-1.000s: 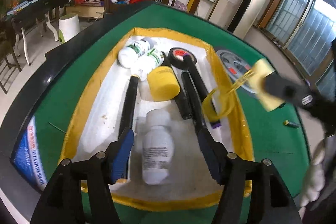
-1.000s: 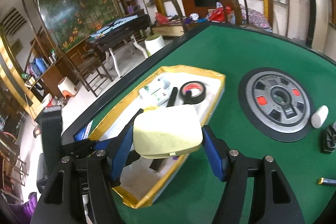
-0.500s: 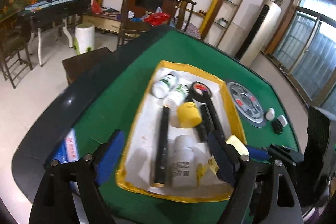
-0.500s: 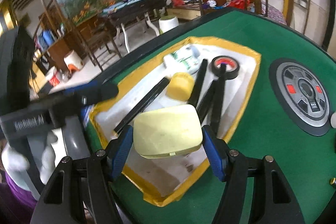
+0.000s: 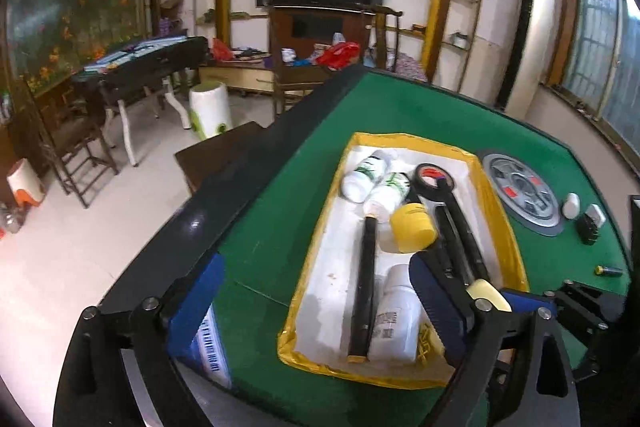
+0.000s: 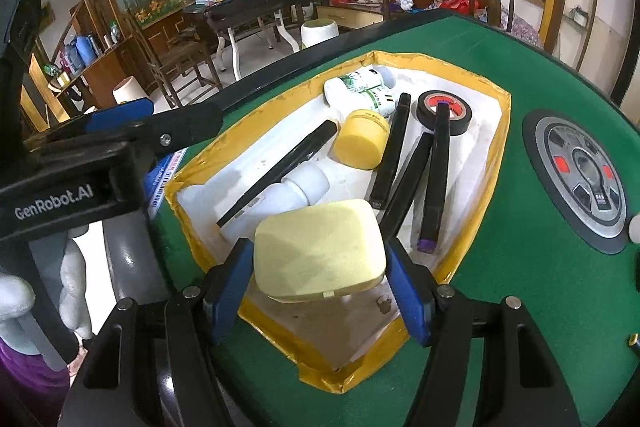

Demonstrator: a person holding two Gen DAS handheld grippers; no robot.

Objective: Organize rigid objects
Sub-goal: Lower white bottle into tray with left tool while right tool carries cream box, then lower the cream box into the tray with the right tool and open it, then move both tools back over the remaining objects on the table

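The right hand-held gripper (image 6: 320,263) pinches a pale yellow case (image 6: 320,255) between its blue pads, now lower and over the near end of the yellow-rimmed tray (image 6: 496,187), so the drop looks close. The left hand-held gripper (image 5: 316,303) has pulled back, spread and empty. Beyond lie a white bottle (image 6: 280,199), black sticks (image 6: 434,183) and tape roll (image 6: 444,109). Only the left view shows a battery (image 5: 608,270) on the bench (image 5: 420,115) (far right).
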